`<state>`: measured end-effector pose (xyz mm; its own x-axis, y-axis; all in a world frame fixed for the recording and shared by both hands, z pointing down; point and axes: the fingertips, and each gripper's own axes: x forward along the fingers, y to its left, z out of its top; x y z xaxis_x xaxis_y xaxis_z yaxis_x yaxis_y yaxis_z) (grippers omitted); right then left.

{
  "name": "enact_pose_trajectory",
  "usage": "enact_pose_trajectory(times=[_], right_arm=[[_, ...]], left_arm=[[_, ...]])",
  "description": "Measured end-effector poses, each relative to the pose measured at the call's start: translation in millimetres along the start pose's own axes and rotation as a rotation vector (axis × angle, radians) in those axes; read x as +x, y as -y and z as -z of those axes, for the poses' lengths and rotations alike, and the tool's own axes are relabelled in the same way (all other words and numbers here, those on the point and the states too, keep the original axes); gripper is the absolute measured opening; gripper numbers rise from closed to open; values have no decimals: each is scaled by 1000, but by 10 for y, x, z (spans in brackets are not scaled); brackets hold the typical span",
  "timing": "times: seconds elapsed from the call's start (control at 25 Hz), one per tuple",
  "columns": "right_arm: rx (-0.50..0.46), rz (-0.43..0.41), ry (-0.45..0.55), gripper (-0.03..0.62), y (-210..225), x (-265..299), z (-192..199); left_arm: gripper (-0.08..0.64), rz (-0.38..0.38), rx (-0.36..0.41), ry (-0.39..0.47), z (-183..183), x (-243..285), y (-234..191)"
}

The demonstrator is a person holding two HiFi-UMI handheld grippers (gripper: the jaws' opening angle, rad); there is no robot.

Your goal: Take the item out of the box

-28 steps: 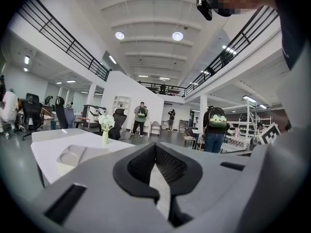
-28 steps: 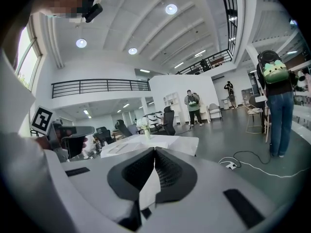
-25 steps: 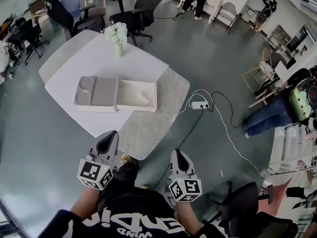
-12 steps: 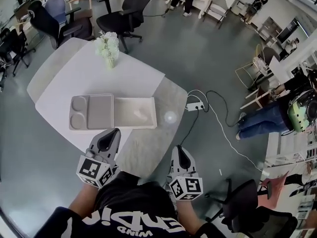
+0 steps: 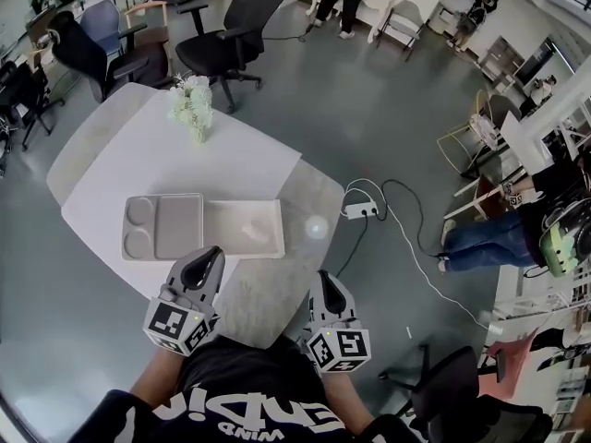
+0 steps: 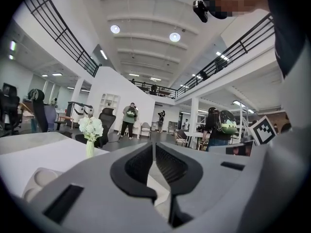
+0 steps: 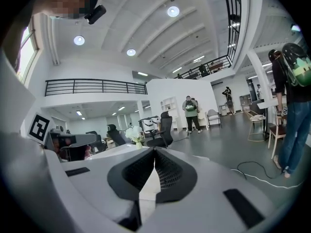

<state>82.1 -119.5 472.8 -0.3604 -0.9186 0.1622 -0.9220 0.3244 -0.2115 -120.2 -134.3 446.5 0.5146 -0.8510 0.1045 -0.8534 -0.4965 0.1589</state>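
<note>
1. Presently, logged white table (image 5: 138,155) carrying open box (image 5: 242,253) laid flat near the front edge; lid half (image 5: 175,224), moulded with round and square wells, folded out to the left
2. Spotted item (image 5: 251,232) inside right half of box: small, pale, lying on the tray floor; shape too faint to tell
3. Noted left gripper (image 5: 205,260) held just before box's near side; jaws pressed together, nothing between
4. Noted right gripper (image 5: 325,282) over table's near rim, right of box and apart from it; jaws likewise closed, empty
5. Marked vase of white flowers (image 5: 191,109) at far side of table, office chair (image 5: 226,35) beyond, power strip (image 5: 361,210) with cable on grey floor to the right
</note>
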Motion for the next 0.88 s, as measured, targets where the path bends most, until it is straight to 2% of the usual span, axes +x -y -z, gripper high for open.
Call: enact_pose_trajectory(times=[0.12, 0.36, 0.6, 0.88], right_arm=[[3, -15, 1, 25, 49, 82, -22], [17, -50, 4, 25, 90, 172, -25], [30, -60, -4, 25, 175, 196, -1], [37, -72, -13, 25, 181, 214, 30]], left_arm=[[24, -11, 16, 7, -31, 78, 5], [172, -6, 0, 32, -100, 136, -21], [183, 22, 52, -7, -81, 284, -7], [181, 103, 179, -138, 34, 537, -21]])
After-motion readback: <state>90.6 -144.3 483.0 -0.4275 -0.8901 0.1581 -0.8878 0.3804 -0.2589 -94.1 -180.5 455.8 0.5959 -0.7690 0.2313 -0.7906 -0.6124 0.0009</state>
